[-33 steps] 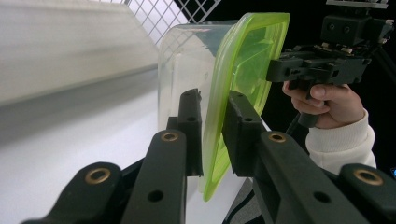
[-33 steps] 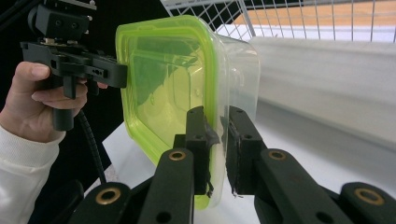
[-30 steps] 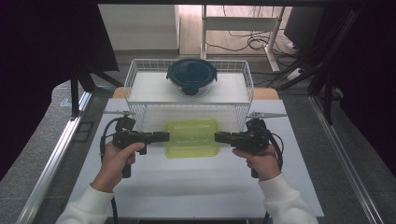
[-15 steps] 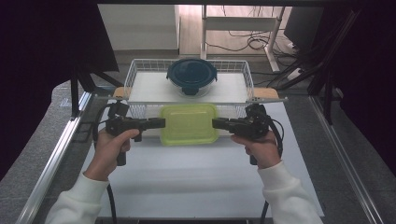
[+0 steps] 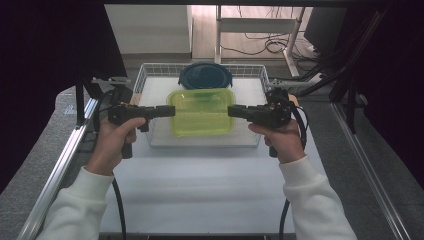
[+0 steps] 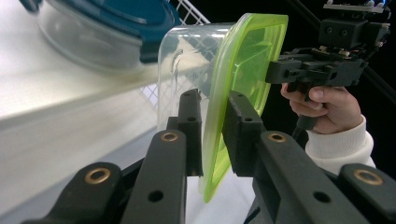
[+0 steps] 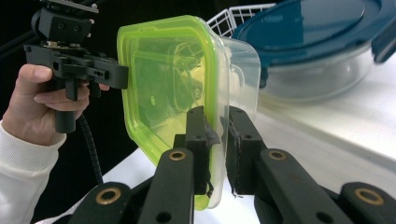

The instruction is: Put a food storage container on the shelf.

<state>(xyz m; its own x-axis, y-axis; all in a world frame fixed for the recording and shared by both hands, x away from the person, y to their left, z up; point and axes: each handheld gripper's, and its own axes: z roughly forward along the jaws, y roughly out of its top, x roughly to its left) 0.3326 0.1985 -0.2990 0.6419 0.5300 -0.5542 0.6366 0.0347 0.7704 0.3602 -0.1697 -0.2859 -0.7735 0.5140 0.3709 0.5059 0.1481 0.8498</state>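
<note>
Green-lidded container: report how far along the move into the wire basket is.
Done: the green-lidded container is off the table, and the blue-lidded bowl already sits in the wire basket. In hand: the left gripper and right gripper each clamp one end of its rim, carrying it level above the basket's front part. Left: lowering it onto the basket floor, apparently in front of the bowl, and letting go.

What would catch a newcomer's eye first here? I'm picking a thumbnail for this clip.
The container with the bright green lid, held in the air over the front of the white wire basket, draws the eye first. The left gripper and the right gripper each clamp one edge of it. Behind it in the basket sits a round container with a dark blue lid.
</note>
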